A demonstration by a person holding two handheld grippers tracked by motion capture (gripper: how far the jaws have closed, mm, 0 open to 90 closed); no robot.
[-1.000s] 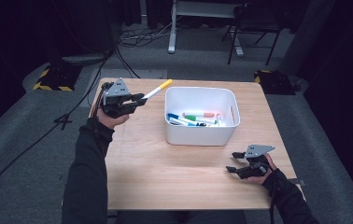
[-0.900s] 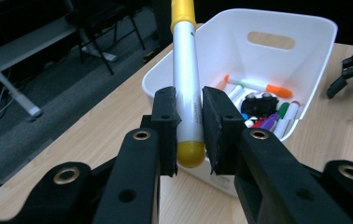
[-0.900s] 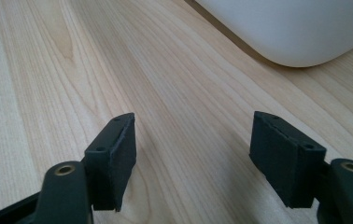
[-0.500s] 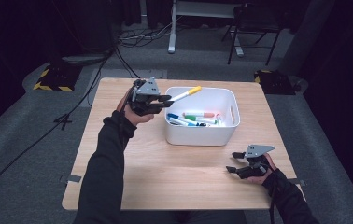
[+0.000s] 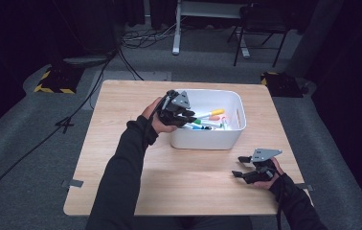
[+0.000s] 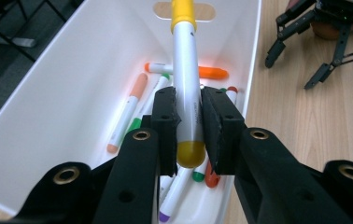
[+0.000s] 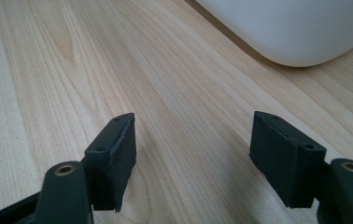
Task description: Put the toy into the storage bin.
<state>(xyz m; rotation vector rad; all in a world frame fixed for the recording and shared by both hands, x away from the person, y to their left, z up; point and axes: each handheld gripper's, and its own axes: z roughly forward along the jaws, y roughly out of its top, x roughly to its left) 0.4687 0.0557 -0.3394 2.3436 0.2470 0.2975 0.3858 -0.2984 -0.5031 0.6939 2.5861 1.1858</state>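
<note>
My left gripper (image 5: 185,115) (image 6: 187,123) is shut on a white marker with a yellow cap (image 5: 210,114) (image 6: 185,88), held over the left end of a white bin (image 5: 208,139) (image 6: 67,93). The marker points along the bin's length toward its far handle slot. Several markers (image 6: 132,105) with orange, green, red and purple caps lie on the bin's floor below it. My right gripper (image 5: 240,166) (image 7: 193,158) rests open near the table's front right edge, with nothing between its jaws, only bare wood. The left gripper view also shows the right gripper (image 6: 314,46) on the table past the bin.
The wooden table (image 5: 121,158) carries the bin at its middle right. A corner of the bin (image 7: 296,32) rises ahead of my right gripper. Cables, a desk frame and a chair stand on the dark floor beyond the table.
My left gripper has carried the yellow-capped marker rightward from the table's back left to above the bin, and lower. The right gripper has stayed where it was.
</note>
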